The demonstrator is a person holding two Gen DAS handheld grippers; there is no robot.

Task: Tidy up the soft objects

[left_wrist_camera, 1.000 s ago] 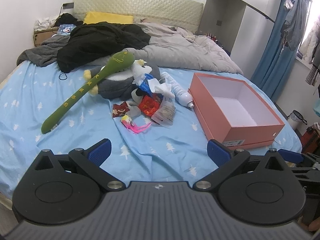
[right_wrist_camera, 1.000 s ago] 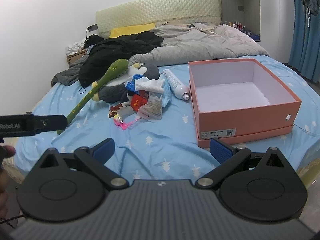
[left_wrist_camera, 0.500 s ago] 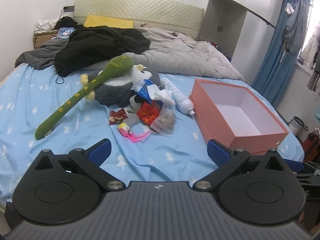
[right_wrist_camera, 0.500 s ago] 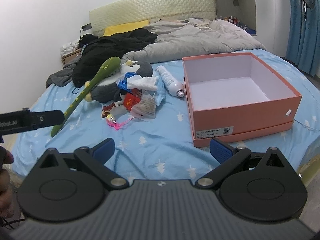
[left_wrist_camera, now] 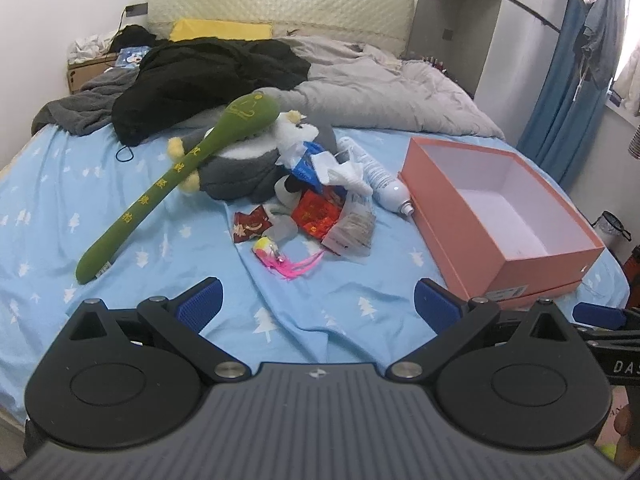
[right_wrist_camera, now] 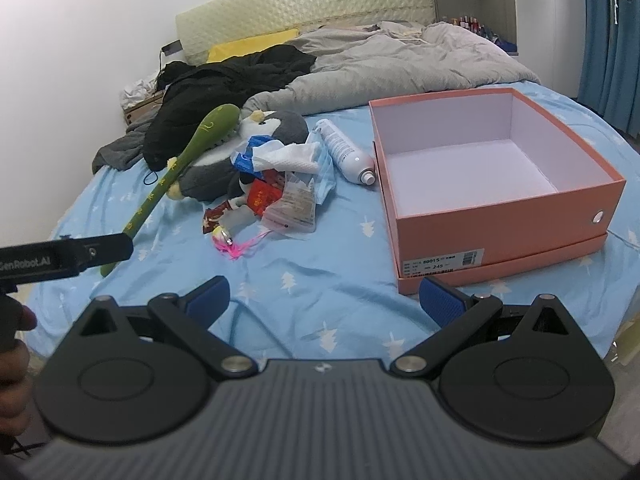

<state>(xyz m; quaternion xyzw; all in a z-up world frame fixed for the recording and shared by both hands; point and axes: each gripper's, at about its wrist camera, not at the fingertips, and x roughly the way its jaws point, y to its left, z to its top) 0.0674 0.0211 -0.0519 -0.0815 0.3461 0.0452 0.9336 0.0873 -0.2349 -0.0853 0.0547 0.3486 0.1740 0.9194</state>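
Soft stuff sits piled mid-bed: grey plush penguin [right_wrist_camera: 240, 156] with the long green plush stick [left_wrist_camera: 176, 184] lying across it, white cloth [right_wrist_camera: 296, 156] and blue bag on top, red packets [left_wrist_camera: 320, 212], clear plastic pouch [right_wrist_camera: 294, 210] and a pink tassel toy [left_wrist_camera: 280, 258] spilling toward the near edge. White spray bottle [right_wrist_camera: 346, 152] lies between the pile and the orange box [right_wrist_camera: 500, 236], just beside the box wall. Box is open and empty, lid tucked under it.

Step looks like approach, nothing picked yet. Left claw [left_wrist_camera: 318, 302] spread wide, holding nothing, hovering over the blue sheet [left_wrist_camera: 60, 208] short of the pile. Right claw [right_wrist_camera: 324, 298] also spread, empty, near the box's front corner.

Next move, my guess: left claw reaches forward to the pink toy or green stick, pinches it, carries it right into the box. Loose sheet folds could snag a finger.
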